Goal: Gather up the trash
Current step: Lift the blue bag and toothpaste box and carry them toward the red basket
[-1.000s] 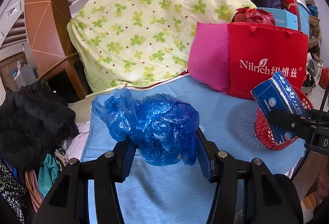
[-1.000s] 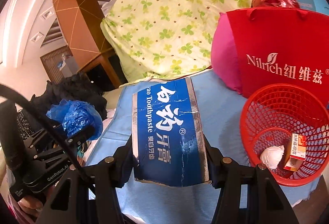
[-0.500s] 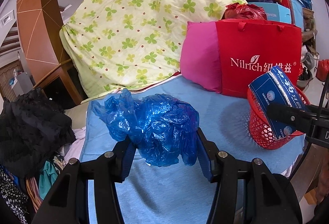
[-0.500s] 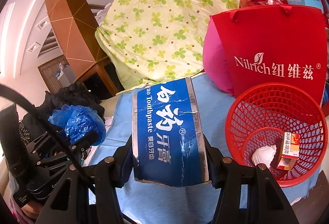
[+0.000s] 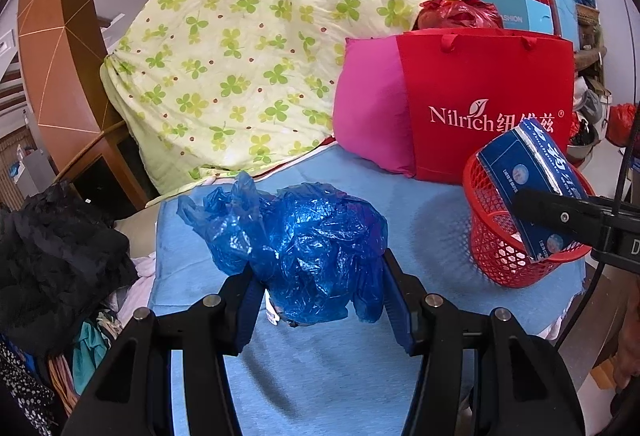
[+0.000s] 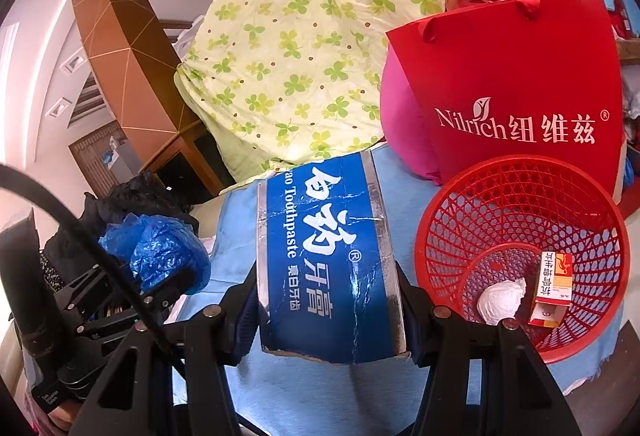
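A crumpled blue plastic bag [image 5: 308, 248] is clamped in my left gripper [image 5: 320, 300], held above the light blue cloth. My right gripper [image 6: 328, 312] is shut on a blue toothpaste box [image 6: 328, 260], which hangs just left of a red mesh basket [image 6: 448, 232]. In the basket lie a white paper wad [image 6: 502, 300] and a small orange-and-white carton [image 6: 554, 286]. From the left wrist view the same toothpaste box [image 5: 532, 180] shows over the red basket [image 5: 500, 256] at the right. The left gripper with the blue bag [image 6: 160, 256] appears at the left of the right wrist view.
A red Nilrich paper bag [image 5: 488, 108] and a pink cushion [image 5: 372, 116] stand behind the basket. A green clover-print quilt [image 5: 256, 48] is piled at the back. Dark clothes [image 5: 52, 260] lie left of the blue cloth [image 5: 320, 376]. A wooden cabinet [image 5: 52, 36] rises at far left.
Both grippers have shifted toward the red basket, which now looms larger and closer in both views. The bag and the box remain clamped as before.
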`<state>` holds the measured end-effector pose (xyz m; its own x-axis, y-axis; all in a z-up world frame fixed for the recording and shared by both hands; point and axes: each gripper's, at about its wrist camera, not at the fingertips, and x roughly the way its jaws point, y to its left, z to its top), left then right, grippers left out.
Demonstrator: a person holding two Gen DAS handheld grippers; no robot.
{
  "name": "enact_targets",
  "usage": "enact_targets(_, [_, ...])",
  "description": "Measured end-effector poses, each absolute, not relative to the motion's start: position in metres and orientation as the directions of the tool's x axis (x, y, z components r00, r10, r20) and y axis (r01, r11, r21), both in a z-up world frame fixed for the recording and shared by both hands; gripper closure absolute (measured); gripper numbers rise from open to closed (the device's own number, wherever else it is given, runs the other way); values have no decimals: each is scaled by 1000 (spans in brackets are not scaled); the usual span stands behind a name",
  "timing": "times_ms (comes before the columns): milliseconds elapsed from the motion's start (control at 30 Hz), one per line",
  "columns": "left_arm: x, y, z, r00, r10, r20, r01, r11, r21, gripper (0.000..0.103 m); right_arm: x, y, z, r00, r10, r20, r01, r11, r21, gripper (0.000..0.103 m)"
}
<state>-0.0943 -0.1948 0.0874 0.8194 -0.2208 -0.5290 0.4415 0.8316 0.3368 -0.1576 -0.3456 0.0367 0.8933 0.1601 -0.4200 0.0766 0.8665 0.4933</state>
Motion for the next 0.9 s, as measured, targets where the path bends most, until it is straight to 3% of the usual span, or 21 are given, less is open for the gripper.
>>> enact_targets(900, [-101,-232,75,788,-254,-561,506,787,354,45,-170,-368,28,902,130,-412,123,837,533,43])
